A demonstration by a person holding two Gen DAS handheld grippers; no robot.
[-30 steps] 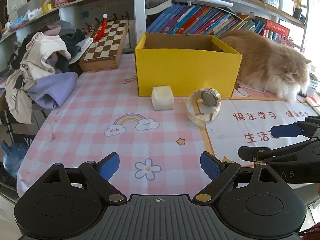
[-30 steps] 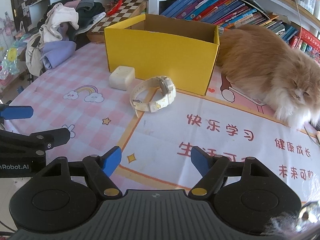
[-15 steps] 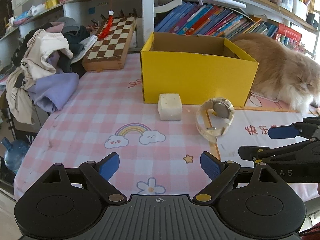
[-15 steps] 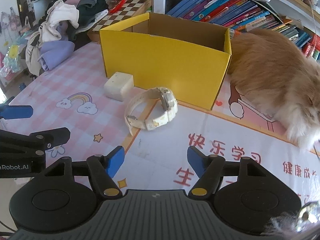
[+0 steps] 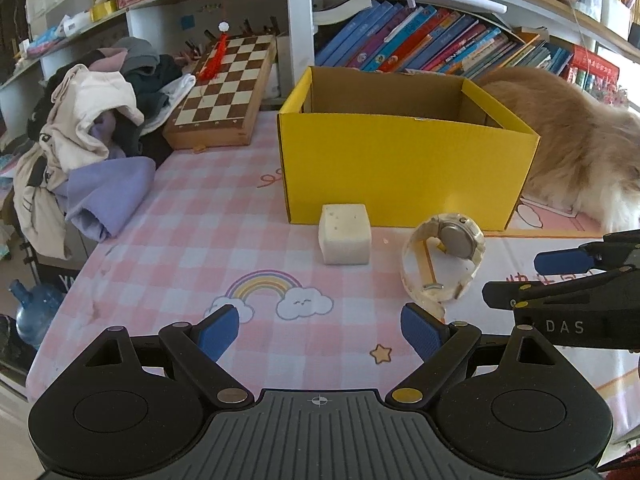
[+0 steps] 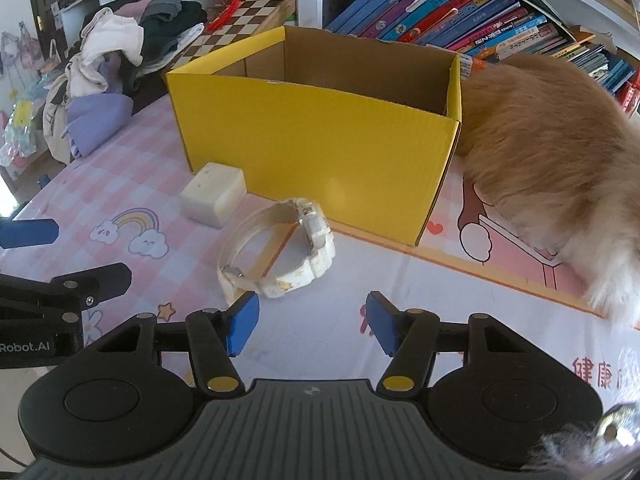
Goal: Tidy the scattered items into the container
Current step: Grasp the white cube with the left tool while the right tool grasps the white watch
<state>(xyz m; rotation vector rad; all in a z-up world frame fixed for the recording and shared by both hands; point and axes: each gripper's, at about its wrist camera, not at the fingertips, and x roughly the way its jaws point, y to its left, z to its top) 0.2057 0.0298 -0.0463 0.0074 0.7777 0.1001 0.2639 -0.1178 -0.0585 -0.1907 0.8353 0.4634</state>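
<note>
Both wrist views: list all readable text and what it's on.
"DAS": right hand-held gripper body.
"Robot.AI": left hand-held gripper body.
"健康": red print on the table mat, cut off at the frame edge.
Book spines: too small to read.

Right tool closing, empty; watch just ahead.

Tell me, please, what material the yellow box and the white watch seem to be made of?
Yellow box: corrugated cardboard, matte; fine ribbing shows and the inside is plain brown. White watch: probably plastic or resin strap, slightly glossy, with a small metal buckle.
</note>
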